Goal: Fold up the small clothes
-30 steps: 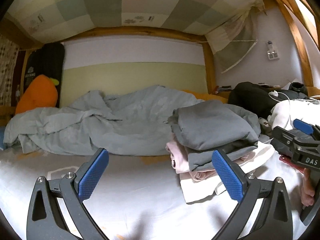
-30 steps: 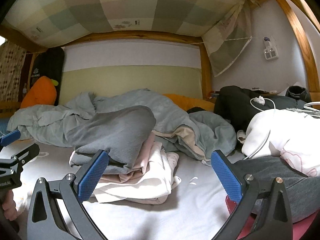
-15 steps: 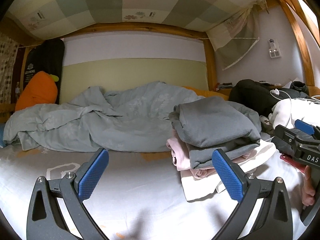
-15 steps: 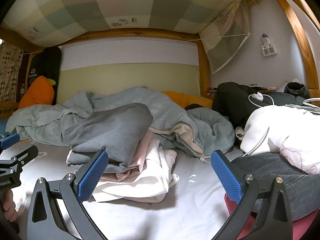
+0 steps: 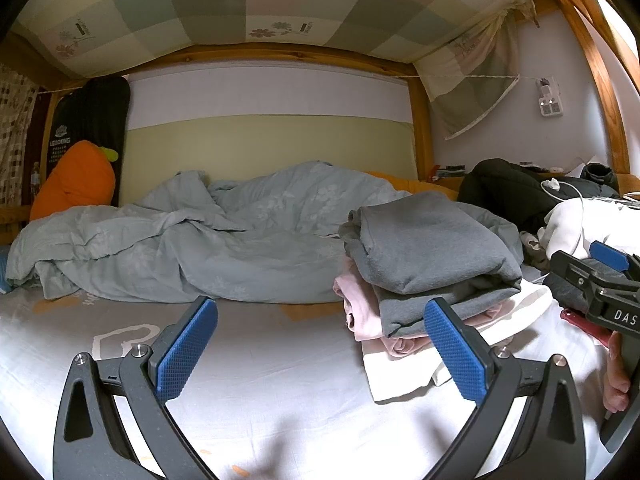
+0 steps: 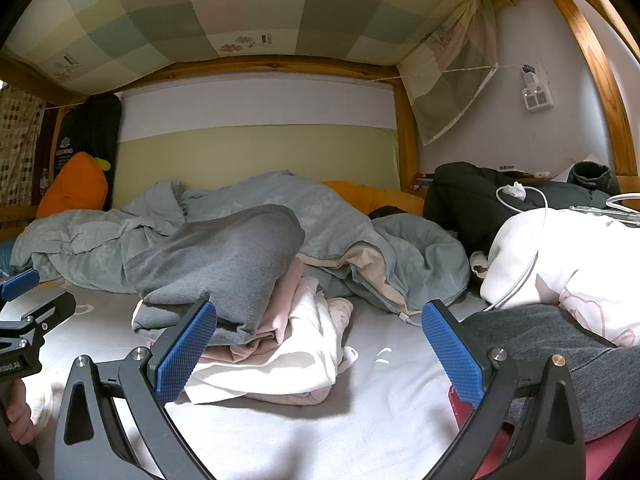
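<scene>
Left hand-held gripper point(image 5: 320, 356): jaws spread wide, nothing between them, held low over the bare bed sheet point(image 5: 260, 360). Right hand-held gripper point(image 6: 316, 354): likewise spread wide and empty.

Task item: a stack point(image 6: 248, 312) of folded small clothes resting on the bed. In the left view the stack point(image 5: 428, 280) lies ahead and to the right, its near edge just behind the right finger. In the right view it lies ahead and to the left, partly behind the left finger. The stack therefore sits between the two hand-held grippers. Neither touches it. Which is nearer cannot be told with confidence.

Condition of stack: a grey garment point(image 6: 224, 264) on top, folded thick with a rounded fold edge; a pink garment point(image 6: 280, 320) beneath; a white garment point(image 6: 288, 364) at the bottom, spreading out past the others toward the camera. Layers are uneven, edges not squared. Long axis appears to run roughly across the left view.

Judgement: folding appears well advanced. Loose white and dark items lie to the right, near the right hand-held gripper; whether they belong to the task cannot be told.
</scene>
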Tool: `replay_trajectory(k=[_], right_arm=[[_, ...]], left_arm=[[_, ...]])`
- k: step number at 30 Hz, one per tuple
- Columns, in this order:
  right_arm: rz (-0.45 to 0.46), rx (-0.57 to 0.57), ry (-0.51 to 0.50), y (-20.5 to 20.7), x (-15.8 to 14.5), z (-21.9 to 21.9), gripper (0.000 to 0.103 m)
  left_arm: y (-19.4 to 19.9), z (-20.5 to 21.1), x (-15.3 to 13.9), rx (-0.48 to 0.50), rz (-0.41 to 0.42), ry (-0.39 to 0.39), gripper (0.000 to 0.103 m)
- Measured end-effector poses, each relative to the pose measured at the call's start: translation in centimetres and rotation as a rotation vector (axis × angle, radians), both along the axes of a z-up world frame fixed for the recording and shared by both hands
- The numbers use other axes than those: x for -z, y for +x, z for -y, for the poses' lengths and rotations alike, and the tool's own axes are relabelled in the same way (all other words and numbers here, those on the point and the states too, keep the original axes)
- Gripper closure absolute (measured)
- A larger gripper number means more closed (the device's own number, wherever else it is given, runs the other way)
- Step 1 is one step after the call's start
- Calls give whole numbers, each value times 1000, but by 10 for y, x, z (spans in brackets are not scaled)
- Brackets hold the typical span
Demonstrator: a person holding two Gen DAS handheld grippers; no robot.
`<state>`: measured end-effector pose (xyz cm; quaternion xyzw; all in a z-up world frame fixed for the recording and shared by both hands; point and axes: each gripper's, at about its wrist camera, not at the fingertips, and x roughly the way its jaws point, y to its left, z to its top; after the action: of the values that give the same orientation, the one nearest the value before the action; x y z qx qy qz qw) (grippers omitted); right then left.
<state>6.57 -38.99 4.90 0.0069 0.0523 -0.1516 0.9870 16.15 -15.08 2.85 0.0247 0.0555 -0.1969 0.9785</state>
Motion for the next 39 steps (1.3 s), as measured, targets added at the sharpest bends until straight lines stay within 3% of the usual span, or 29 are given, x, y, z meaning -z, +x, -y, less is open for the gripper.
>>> replay_trajectory(k=[39], right_arm=[[-6,5,8,-1,1,2,0]], left_arm=[[-1,0,2,12,-5,22,0]])
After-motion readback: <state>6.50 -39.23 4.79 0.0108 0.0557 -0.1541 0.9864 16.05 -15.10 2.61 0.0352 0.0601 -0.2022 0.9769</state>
